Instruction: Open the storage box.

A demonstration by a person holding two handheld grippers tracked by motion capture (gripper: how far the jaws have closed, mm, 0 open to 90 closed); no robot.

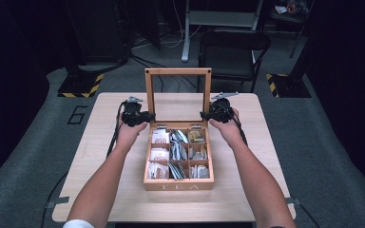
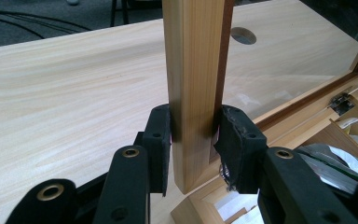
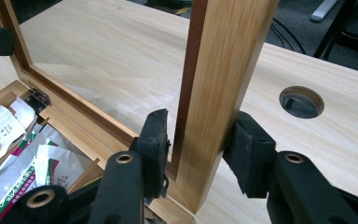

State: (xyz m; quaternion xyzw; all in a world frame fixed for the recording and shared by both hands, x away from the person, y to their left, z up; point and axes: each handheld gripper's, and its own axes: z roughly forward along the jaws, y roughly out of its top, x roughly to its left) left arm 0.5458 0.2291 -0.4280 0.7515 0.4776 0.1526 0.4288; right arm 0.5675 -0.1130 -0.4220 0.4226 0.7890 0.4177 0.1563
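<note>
Scene: I work two hand-held tools at a pale wooden tabletop, seen from above; a dark folding chair stands on the floor beyond the far edge.

Tea box: a wooden tea box, lettered "TEA" on its front wall, sits at the middle of the tabletop, nearer the near edge than the far one; its compartments hold paper tea sachets, white and green.

Lid: the glass-paned lid stands upright on its hinges at the box's far side, the tabletop visible through the pane.

Left tool: my left tool is closed on the lid's left upright; in the left gripper view both pads press the wooden post low down, just above the box corner.

Right tool: my right tool sits at the lid's right upright; in the right gripper view the left pad touches the inner face of the post, and the right pad meets its outer face, so I read it as clamped on the lid.

Hands: my left hand and right hand reach in from the near edge, one each side of the box.

Tabletop detail: a round cable hole lies in the surface beyond the right post; a hinge shows at the lid's base.
</note>
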